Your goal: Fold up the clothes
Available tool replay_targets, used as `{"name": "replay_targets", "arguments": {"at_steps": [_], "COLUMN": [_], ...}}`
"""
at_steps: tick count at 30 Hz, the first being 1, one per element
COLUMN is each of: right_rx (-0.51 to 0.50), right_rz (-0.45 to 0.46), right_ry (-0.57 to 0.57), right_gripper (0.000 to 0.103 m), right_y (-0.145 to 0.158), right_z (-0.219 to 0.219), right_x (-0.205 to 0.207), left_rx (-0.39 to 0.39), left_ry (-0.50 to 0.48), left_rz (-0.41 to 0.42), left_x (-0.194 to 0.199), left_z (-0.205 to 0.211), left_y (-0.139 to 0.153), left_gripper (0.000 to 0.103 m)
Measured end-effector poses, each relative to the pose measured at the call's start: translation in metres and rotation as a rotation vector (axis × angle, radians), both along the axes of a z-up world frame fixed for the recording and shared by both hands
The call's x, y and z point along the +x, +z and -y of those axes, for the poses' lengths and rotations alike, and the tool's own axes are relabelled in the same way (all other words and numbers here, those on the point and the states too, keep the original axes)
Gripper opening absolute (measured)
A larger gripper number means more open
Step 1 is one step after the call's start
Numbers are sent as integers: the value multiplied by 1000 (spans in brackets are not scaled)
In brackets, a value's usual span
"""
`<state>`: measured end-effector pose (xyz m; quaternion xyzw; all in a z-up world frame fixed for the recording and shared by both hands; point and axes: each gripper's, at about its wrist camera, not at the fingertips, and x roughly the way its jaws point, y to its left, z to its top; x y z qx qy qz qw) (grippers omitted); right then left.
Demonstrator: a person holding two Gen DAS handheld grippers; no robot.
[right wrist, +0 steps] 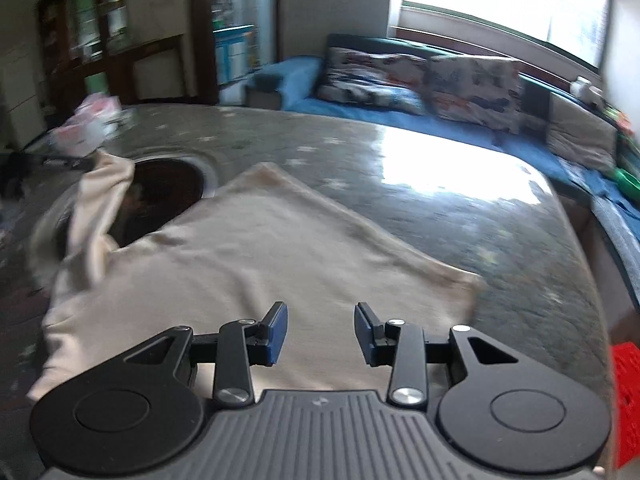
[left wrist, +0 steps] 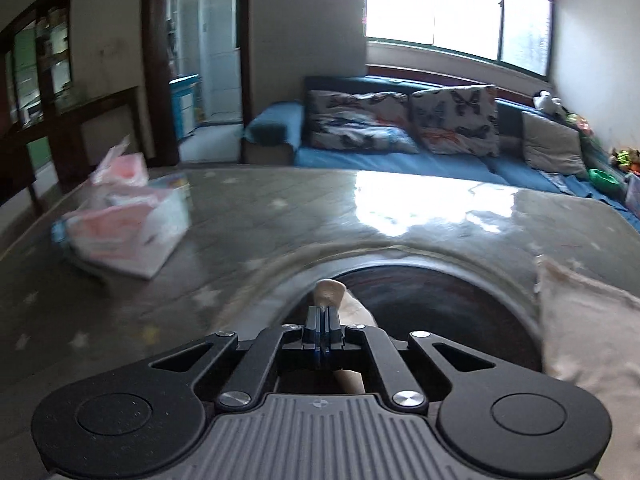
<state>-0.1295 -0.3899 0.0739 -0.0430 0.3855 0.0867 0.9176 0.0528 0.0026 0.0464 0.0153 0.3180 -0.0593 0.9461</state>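
A cream garment point(right wrist: 256, 256) lies spread on the grey table point(right wrist: 460, 216), one end lifted at the left point(right wrist: 102, 200). My left gripper point(left wrist: 323, 314) is shut on a pinch of that cream cloth point(left wrist: 330, 292), held above a dark round recess point(left wrist: 432, 304) in the table. More of the garment shows at the right edge of the left wrist view point(left wrist: 588, 328). My right gripper point(right wrist: 321, 332) is open and empty, just above the near part of the garment.
A pink and white tissue pack point(left wrist: 128, 224) sits on the table's left side. A blue sofa point(left wrist: 400, 156) with butterfly cushions stands behind the table under a bright window. A red crate point(right wrist: 626, 400) is at the right edge.
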Motion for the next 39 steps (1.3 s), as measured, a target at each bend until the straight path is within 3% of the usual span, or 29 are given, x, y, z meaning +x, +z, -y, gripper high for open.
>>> {"name": "replay_targets", "arguments": {"at_steps": [8,15,19,22,24,30,39], "right_rx": [17,-34,-74,-92,-87,-64,-46], "right_rz": [-24,-41,-53,-66,-66,-72,-82], "right_ry": [334,546,555,544,557,620,717], "right_gripper": [37,36,34,24,7,5,5], "right_y": [4,-10,-25,-34,-34,-32,-36], "right_z": [-100,-172,-190,-192,-193,-195,-203], "right_x": [-10,-17,-13,-11,-13,-26,-50], "left_rx": [-15,-36,-53,-60,-68,-106,-52], "left_ry": [30,51,61,70,77,91,165], "left_rz": [-34,-22,-12,-4,3,41,-17], "left_x": [-9,-14,-20,-23,-25,-46,-78], "left_z": [-24,-32,-38,-42,-45,-60,-90], "left_y": [-14,-12,-8,-6,-3,7,-16], "left_gripper": [2,2,2,2,2,2,2]}}
